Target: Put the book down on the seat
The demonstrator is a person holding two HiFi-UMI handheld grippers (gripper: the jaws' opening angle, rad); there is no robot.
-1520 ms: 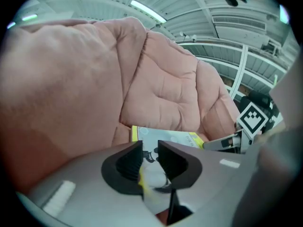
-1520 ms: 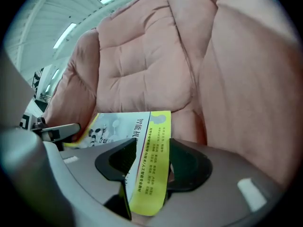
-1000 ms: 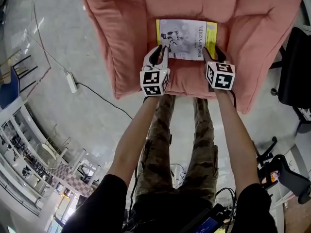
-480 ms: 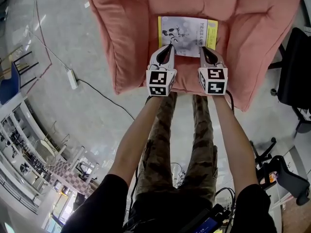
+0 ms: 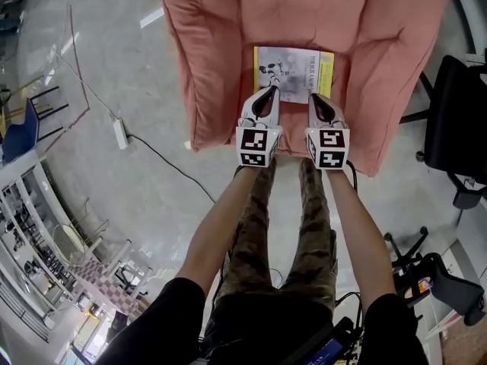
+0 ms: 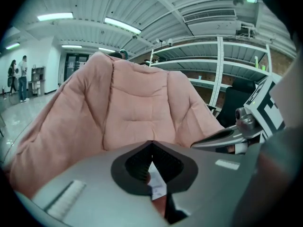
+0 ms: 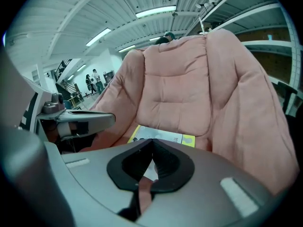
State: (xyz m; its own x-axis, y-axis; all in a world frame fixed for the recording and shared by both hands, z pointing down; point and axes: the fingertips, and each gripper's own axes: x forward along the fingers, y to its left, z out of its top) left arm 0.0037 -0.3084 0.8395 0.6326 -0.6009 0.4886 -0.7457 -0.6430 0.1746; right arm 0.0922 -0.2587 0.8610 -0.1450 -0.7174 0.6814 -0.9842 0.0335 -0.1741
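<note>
A book with a white and yellow cover lies flat on the seat of the pink cushioned chair, close to its backrest. My left gripper is shut and empty, its tips just short of the book's near left edge. Beside it, my right gripper is also shut on nothing, at the near right edge. The right gripper view shows the book beyond the closed jaws, with the left gripper off to the side. In the left gripper view the jaws meet, and the pink backrest rises behind them.
Black office chairs stand right of the pink chair. A power strip with a cable lies on the floor at the left, near a blue chair. The person's legs stand before the seat's front edge.
Both grippers have shut and drawn back from the book's near corners toward the seat's front, closer together. The book stays lying on the seat.
</note>
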